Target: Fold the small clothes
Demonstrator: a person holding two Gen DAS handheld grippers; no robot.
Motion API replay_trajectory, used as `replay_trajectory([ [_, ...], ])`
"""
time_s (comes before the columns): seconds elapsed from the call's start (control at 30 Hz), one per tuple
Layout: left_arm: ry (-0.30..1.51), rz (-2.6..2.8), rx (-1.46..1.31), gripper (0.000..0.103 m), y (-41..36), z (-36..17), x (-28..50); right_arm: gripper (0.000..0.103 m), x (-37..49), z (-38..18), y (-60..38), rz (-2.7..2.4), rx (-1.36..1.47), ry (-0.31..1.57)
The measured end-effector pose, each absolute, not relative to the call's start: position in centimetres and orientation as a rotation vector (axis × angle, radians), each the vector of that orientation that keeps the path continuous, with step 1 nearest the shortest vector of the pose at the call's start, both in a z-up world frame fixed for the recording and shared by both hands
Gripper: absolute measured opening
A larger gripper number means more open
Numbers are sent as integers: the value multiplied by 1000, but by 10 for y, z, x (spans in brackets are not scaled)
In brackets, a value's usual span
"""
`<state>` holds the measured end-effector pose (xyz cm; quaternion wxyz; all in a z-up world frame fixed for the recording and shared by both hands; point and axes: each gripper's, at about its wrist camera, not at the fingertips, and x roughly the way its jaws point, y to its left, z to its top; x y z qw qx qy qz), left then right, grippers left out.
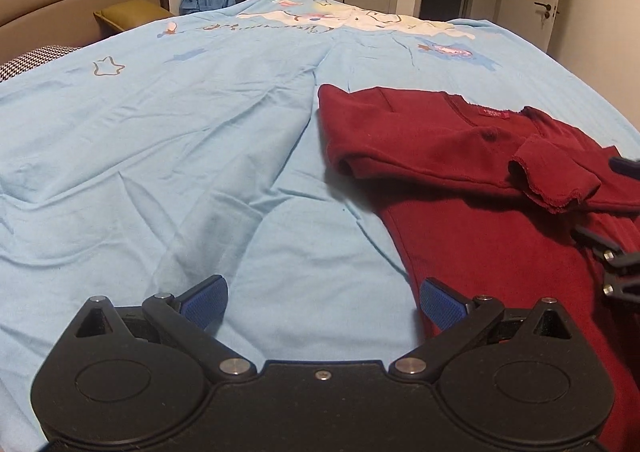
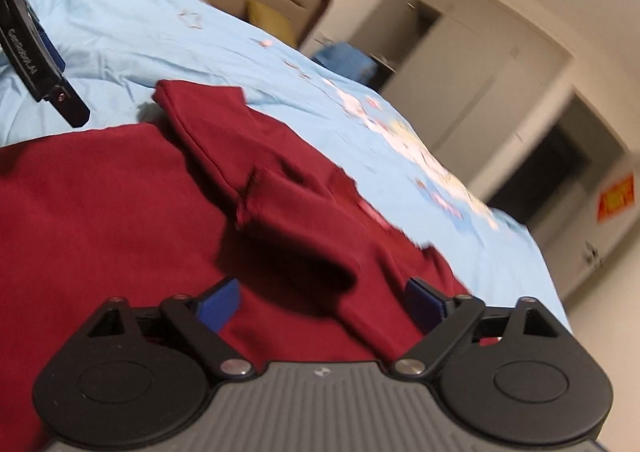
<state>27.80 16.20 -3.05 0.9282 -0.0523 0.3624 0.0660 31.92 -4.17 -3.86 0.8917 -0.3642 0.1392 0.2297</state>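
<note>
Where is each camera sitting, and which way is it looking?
Left wrist: sits on the left gripper, jaws open, looking across the blue bedsheet toward the headboard and wardrobes; the right gripper's black linkage pokes in at the right edge.
Right wrist: sits on the right gripper, jaws open, tilted and blurry, right above the red top; the left gripper shows upper left.
Shared: red top, sheet, headboard, red door decoration.

A bed covered by a wrinkled light blue sheet [image 1: 168,156] with cartoon prints; a dark red top [image 1: 460,172] lies on it.
</note>
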Motion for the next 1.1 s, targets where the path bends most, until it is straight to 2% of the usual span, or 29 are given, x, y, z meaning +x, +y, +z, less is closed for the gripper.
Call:
replay_trajectory([
  [0.1,744,133,-101,102,160,-30,277,80,325,-40,-28,522,-798,259],
  [0.13,742,131,-103,102,160,-29,277,74,326,-40,-23,539,-806,250],
  [0.2,738,129,-109,102,160,-28,277,58,331,-40,-15,569,-825,237],
  [0.27,732,129,-110,102,159,-26,278,33,333,-41,-11,587,-831,234],
  [0.3,729,127,-108,102,159,-26,279,26,334,-39,-12,593,-820,232],
  [0.33,726,125,-104,102,159,-25,280,15,336,-37,-12,590,-799,231],
  [0.47,694,154,-27,102,151,-24,289,10,346,-17,-34,547,-589,264],
  [0.67,628,197,131,102,133,-23,312,10,363,5,-99,361,-257,307],
  [0.97,628,212,296,102,114,-32,344,10,381,-8,-164,214,-16,418],
  [1.1,618,227,276,100,118,-32,349,19,385,-22,-170,171,5,479],
])
